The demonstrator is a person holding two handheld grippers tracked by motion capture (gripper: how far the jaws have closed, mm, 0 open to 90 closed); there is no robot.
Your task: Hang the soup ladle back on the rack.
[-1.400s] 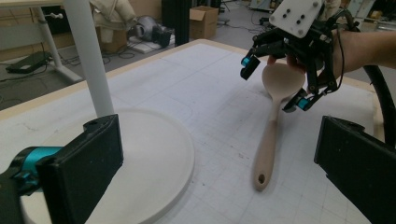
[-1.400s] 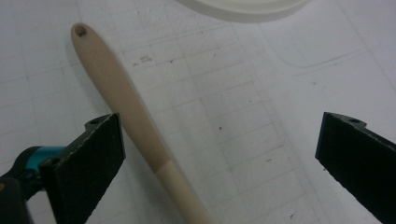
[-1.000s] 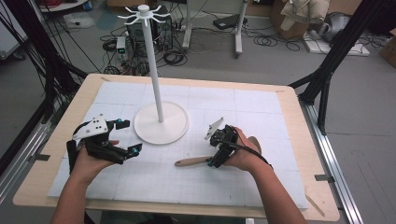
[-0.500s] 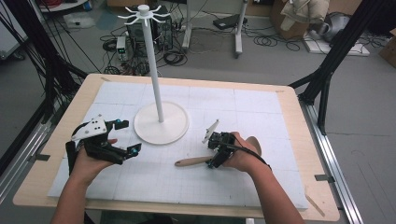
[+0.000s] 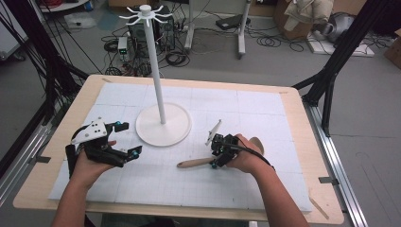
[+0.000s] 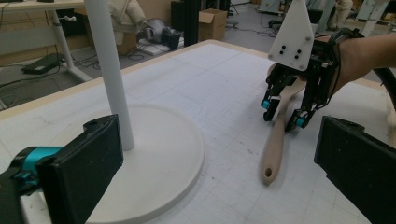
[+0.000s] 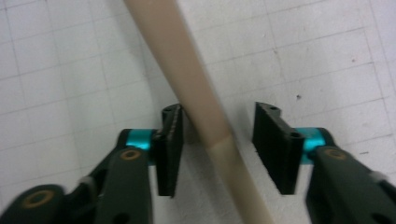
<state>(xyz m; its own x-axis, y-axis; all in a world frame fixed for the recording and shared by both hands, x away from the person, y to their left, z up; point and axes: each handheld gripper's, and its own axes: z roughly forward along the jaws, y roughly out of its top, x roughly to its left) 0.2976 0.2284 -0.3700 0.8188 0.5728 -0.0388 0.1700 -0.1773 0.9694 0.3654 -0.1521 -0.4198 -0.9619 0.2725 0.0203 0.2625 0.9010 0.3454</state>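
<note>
Straddling the wooden spoon [image 7: 205,112], the right tool [image 7: 217,144] gapes, unclamped; left tool [image 5: 124,140] wide open, empty.

text: none legible | labels, brands, numbers, signs — nothing readable on any surface

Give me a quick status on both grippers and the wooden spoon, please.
Right gripper open, jaws straddling wooden spoon handle, spoon flat on mat. Left gripper open, idle beside white stand. Nothing in the way.
</note>
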